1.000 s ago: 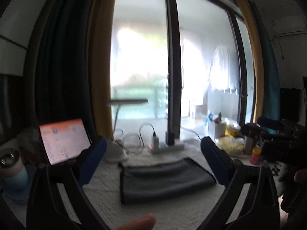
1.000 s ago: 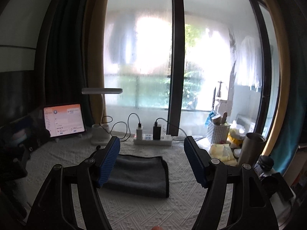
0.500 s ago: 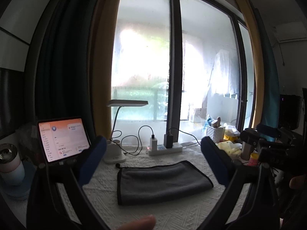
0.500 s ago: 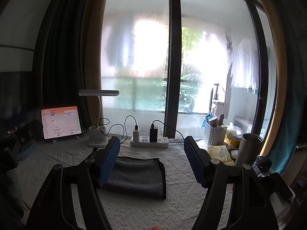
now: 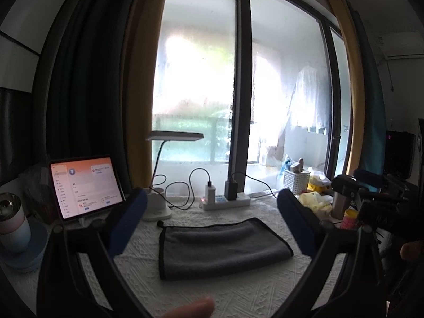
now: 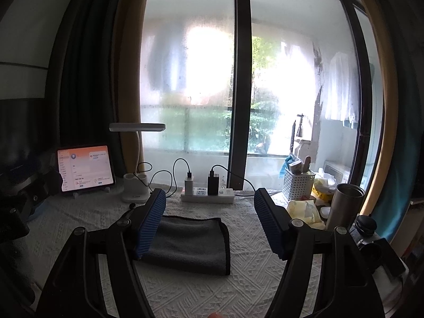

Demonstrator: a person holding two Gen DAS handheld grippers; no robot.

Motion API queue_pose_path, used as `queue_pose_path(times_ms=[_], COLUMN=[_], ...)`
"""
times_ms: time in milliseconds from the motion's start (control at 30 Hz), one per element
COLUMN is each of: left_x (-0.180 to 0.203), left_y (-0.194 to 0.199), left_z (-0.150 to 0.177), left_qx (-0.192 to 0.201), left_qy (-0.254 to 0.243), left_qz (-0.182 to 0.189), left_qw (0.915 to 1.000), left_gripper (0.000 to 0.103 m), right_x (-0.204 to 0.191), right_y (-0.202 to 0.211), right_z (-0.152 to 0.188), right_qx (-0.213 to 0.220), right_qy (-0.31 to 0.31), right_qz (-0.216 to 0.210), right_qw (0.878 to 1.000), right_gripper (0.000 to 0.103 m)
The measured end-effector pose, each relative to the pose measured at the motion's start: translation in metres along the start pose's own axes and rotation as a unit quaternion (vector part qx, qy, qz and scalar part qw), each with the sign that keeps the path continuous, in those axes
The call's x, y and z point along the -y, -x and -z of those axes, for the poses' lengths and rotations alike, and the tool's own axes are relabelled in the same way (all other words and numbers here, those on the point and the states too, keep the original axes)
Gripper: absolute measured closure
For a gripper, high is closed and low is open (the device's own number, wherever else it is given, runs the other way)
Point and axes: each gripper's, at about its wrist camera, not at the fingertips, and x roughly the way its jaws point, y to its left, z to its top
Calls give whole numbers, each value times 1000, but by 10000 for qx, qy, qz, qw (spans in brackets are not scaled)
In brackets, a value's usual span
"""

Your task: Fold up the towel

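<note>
A dark grey towel point(image 5: 220, 246) lies folded flat on the white textured tablecloth point(image 5: 238, 291). It also shows in the right wrist view point(image 6: 190, 243). My left gripper point(image 5: 212, 220) is open and empty, held above and short of the towel. My right gripper point(image 6: 210, 222) is open and empty too, raised over the towel's right part; its left finger hides the towel's left end. Neither gripper touches the towel.
Behind the towel stand a power strip point(image 5: 225, 201) with chargers and cables, a white desk lamp point(image 5: 159, 209) and a lit tablet point(image 5: 84, 185). A cup point(image 5: 12, 225) sits far left. A white basket point(image 6: 298, 182), a steel tumbler point(image 6: 344, 206) and clutter crowd the right side.
Both grippers have drawn back and tilted up a little, so the towel sits lower and smaller in view. The towel has not moved. Both stay open.
</note>
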Motion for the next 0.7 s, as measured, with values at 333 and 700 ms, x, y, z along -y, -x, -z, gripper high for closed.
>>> queue_pose_path(times_ms=[333,700], left_x=[-2,-2], left_y=[-6,-4], left_z=[1,1], left_qx=[-167,-163], left_qy=[123,141], left_qz=[79,71], left_qw=[9998,9997], left_gripper=[4,4], right_x=[-1,-1], right_y=[-1,-2], right_z=[1,1], right_qx=[-13,-15], right_qy=[12,12], right_qz=[1,0], right_qw=[10000,10000], right_gripper=[31,31])
